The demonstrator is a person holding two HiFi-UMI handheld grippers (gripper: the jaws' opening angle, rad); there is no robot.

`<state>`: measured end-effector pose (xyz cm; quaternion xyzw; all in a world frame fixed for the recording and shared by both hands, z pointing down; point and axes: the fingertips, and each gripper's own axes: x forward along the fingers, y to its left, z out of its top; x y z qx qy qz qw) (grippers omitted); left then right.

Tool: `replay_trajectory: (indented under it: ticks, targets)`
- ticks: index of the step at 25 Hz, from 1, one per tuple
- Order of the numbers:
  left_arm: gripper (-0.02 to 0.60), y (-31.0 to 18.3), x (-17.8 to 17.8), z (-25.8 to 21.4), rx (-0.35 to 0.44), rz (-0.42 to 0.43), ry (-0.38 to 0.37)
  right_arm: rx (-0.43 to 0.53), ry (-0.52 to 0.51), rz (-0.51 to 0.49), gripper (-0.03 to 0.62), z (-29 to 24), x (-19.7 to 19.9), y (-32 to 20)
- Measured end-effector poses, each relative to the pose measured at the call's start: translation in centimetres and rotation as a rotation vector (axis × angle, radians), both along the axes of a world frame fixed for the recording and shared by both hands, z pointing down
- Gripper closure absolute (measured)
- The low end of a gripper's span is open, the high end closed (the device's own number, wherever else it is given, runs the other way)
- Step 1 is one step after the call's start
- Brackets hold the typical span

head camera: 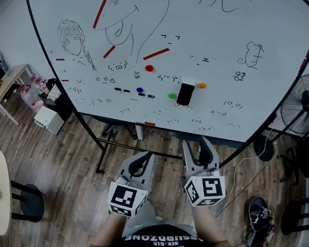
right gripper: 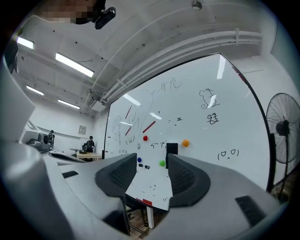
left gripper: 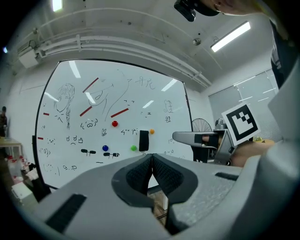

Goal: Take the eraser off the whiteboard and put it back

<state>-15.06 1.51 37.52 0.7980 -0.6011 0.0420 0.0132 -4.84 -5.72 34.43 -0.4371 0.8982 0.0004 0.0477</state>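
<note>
**Head view: eraser (head camera: pixel 185 93) on the whiteboard (head camera: pixel 229 41), nothing in either tool**

Progress, as far as the pics go: the eraser sits flat on the board, btwn a green magnet (head camera: pixel 171 95) and an orange magnet (head camera: pixel 201 85), and both tools are held low, well apart from it. Neither has hold of it. So it's either not taken off yet or already back in place (can't tell which from how things lie). If not begun, all is left: reach, grip, lift off, put back.

Left tool (left gripper: pixel 152 157): jaws closed tip to tip, nothing btwn them. Right tool (right gripper: pixel 152 159): jaws clearly apart and empty, w/ the eraser (right gripper: pixel 172 149) seen far off, roughly in line w/ the right-hand jaw.

View vs view: only the head view gives both tools at once (left tool (head camera: pixel 148 156), right tool (head camera: pixel 195 143)), plus the board's stand and the wood floor (head camera: pixel 62 156), but jaw gaps are hard to read there. Left gripper view catches the right tool (left gripper: pixel 194 138) side-on, w/ the eraser (left gripper: pixel 144 140) beyond. Right gripper view adds a fan (right gripper: pixel 283 129) and a far-off person (right gripper: pixel 89 143).
</note>
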Motion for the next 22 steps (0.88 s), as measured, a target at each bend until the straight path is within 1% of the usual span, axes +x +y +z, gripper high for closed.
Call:
replay_trajectory:
  ticks: [6, 9, 13, 17, 22]
  targets:
    - [0.574, -3.3, -3.4, 0.2, -0.017, 0.014, -0.006, -0.009, 0.004, 0.058, 0.37, -0.2, -2.6, -5.4]
    - [0.574, -5.2, -4.8, -0.2, -0.018, 0.032, -0.009, -0.018, 0.001, 0.093, 0.367, -0.3, -3.7, -7.9]
    - [0.574, -7.5, -6.0, -0.3, -0.017, 0.067, -0.014, -0.028, 0.007, 0.141, 0.357, -0.3, -4.7, -11.3]
    - [0.574, -9.4, -6.7, 0.2, -0.029, 0.11, -0.023, -0.049, 0.011, 0.194, 0.329, 0.4, -5.4, -14.3]
    - [0.574, -11.7, -8.1, 0.6, -0.032, 0.153, -0.033, -0.068, 0.02, 0.262, 0.319, 1.2, -6.1, -17.5]
